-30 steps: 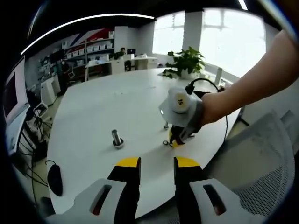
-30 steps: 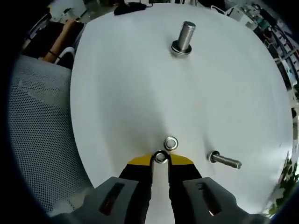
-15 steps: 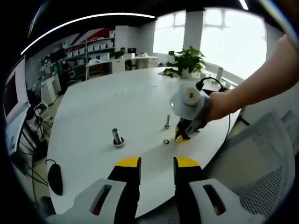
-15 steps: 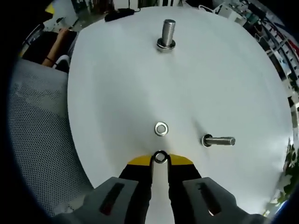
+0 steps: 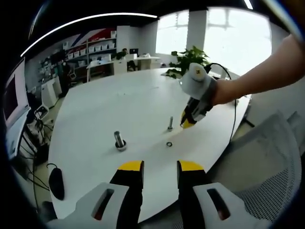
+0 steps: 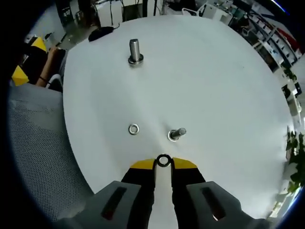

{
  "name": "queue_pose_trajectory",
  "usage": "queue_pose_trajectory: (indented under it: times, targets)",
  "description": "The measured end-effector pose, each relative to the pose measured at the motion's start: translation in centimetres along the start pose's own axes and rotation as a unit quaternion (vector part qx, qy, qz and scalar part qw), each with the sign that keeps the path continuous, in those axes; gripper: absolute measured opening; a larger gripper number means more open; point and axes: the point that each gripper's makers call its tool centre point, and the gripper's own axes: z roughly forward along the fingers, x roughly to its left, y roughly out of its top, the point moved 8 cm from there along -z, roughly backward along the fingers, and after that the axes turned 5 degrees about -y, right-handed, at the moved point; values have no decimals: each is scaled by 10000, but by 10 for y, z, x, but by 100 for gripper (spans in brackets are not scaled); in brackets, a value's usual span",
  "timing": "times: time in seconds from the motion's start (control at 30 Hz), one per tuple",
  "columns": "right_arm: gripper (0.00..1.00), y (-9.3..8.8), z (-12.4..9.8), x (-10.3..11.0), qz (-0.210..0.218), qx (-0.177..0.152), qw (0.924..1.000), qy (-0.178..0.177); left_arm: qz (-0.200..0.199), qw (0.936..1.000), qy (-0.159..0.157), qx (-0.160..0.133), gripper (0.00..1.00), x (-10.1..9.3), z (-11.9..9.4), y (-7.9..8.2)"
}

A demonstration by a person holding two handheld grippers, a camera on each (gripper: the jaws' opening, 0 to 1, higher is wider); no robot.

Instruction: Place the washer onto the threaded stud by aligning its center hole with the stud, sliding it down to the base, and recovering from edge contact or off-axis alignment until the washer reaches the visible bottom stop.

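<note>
The right tongs [image 6: 163, 163] are closed on a washer [image 6: 163, 161], pinched by its rim between the yellow tips, so the ring stands on edge with its hole facing the camera. In the right gripper view it is raised above the white tabletop [image 6: 219, 86], near the edge by the mesh chair [image 6: 33, 157].

Just beyond the tips stands the smaller threaded stud [image 6: 177, 133], upright on its head, long axis rising off the tabletop. A second washer [image 6: 134, 129] lies flat beside it, apart from it. Well farther in stands the larger bolt [image 6: 135, 51], also upright on its head.

In the left gripper view the right tongs [image 5: 187, 124] hang tilted over the smaller stud [image 5: 170, 124], carried by a person's hand [image 5: 224, 93]. The loose washer [image 5: 169, 144] lies nearer the tabletop's close edge, and the larger bolt [image 5: 119, 141] stands to its side.

The left tongs [image 5: 160, 168] hover at the near edge, jaws parted a little with nothing between them. A black mouse [image 5: 56, 183] sits by that edge, and a potted plant [image 5: 190, 62] at the far edge.
</note>
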Motion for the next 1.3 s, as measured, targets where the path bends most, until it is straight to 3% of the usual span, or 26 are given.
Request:
queue_pose_trajectory:
  times: [0.53,1.3]
  targets:
    - [14,23,-13,-15,-233,-229,9993,-154,22,10000,39,-7,25,1,-1,0]
    - [14,40,-12,-20,-607,-128,9980,-71,-29,10000,75,-44,26,2,-2,0]
